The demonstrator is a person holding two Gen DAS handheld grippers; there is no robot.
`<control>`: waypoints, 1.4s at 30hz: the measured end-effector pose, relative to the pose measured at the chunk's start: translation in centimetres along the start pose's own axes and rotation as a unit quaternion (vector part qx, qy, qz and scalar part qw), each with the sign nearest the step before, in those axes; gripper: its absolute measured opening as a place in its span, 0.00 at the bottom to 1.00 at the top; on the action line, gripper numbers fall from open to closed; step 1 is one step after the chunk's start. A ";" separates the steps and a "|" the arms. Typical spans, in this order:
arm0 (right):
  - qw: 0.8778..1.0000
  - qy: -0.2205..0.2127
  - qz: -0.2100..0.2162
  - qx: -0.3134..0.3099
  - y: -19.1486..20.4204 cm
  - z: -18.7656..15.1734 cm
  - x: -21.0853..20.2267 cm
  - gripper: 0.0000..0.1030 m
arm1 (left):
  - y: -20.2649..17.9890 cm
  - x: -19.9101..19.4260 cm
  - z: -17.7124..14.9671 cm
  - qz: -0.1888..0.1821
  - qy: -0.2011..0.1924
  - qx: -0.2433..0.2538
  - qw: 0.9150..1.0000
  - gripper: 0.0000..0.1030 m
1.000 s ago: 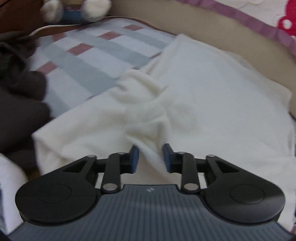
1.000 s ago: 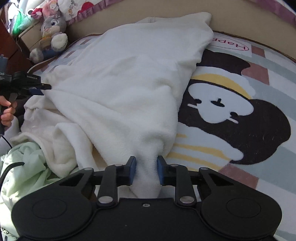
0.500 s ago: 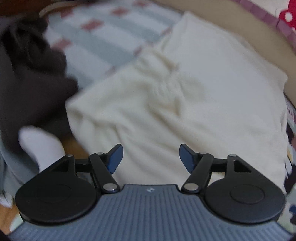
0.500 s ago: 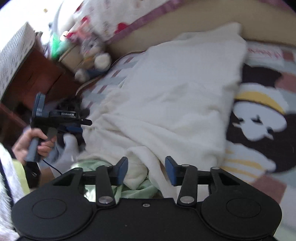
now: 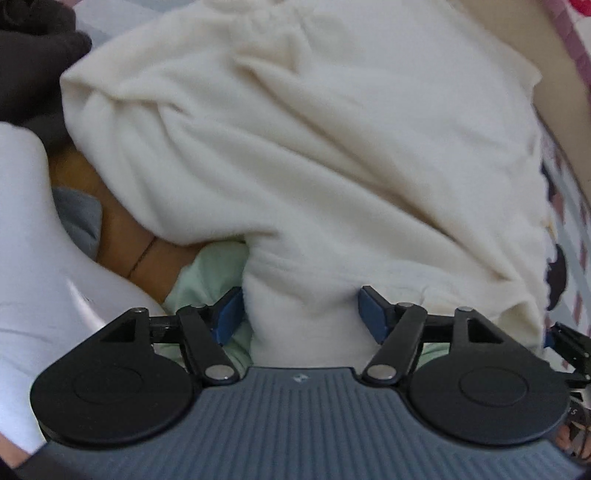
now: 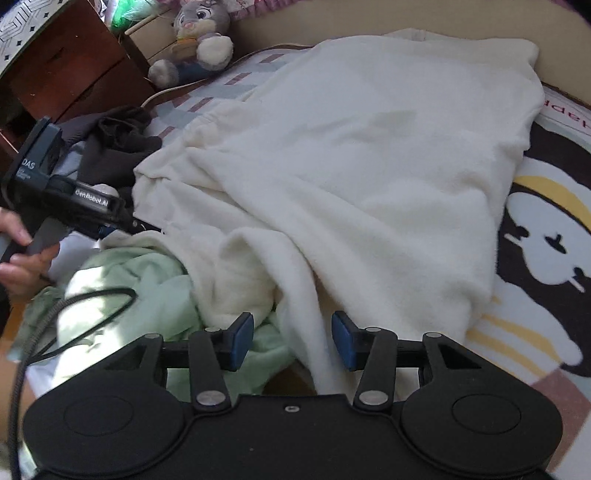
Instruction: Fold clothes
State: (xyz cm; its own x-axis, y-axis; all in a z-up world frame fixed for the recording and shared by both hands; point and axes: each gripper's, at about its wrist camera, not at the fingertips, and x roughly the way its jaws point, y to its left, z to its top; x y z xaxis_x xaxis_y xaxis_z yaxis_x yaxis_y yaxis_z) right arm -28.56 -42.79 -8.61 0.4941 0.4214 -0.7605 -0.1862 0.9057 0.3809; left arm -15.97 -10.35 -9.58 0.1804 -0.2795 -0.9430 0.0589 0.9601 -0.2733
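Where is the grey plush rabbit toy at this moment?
In the right wrist view, the grey plush rabbit toy sits at the top left, beside the brown wooden cabinet, beyond the cream fleece garment.

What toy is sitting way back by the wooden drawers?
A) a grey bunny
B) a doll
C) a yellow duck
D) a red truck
A: in the right wrist view a grey stuffed bunny sits at the bed's far corner beside the wooden drawers.

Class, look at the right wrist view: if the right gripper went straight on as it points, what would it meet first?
Probably the cream fleece garment: a fold hangs between the open right gripper jaws. Depth is uncertain.
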 end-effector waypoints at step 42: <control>0.956 -0.142 0.185 0.177 -5.3 4.5 -5.7 0.09 | 1.8 -11.3 -1.3 -0.100 -0.178 -0.063 0.977 0.09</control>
State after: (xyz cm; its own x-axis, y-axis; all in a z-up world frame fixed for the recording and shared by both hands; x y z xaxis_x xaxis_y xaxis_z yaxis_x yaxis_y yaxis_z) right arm -26.59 -50.22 -3.91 0.6696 0.6344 -0.3862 -0.1182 0.6043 0.7879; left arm -19.15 -5.43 0.34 0.5087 -0.4246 -0.7490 0.0103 0.8729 -0.4878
